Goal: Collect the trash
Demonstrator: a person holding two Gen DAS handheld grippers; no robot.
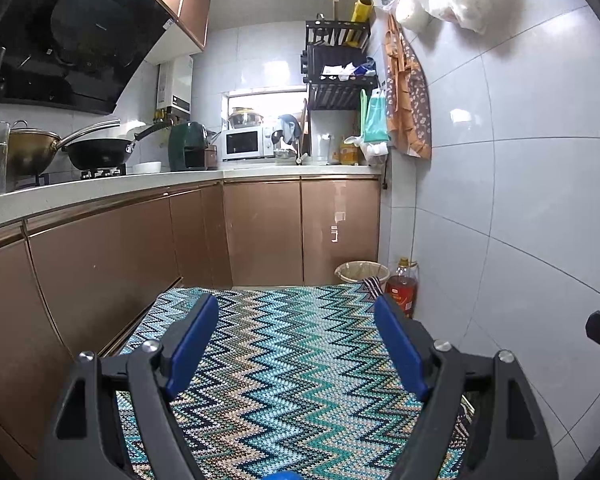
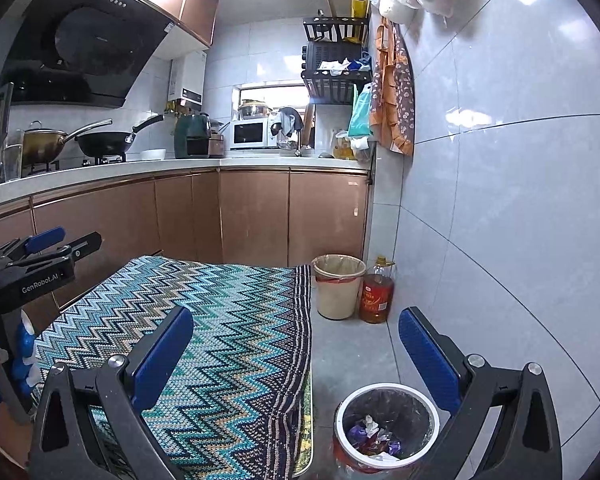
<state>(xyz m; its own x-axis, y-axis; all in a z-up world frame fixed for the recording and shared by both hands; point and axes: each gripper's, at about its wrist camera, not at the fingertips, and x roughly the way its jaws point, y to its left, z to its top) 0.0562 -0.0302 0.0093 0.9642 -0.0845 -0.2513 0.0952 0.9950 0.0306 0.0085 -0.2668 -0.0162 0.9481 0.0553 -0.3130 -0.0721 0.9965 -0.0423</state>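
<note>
A small trash bin with a white rim and black liner stands on the floor right of the table, with crumpled wrappers inside. My right gripper is open and empty above the table's right edge and this bin. My left gripper is open and empty over the zigzag tablecloth; it also shows at the left of the right wrist view. No loose trash shows on the cloth.
A beige bin with a liner and an oil bottle stand by the tiled wall. Brown cabinets and a counter with wok, pot and microwave run left and behind. Bags hang on the wall.
</note>
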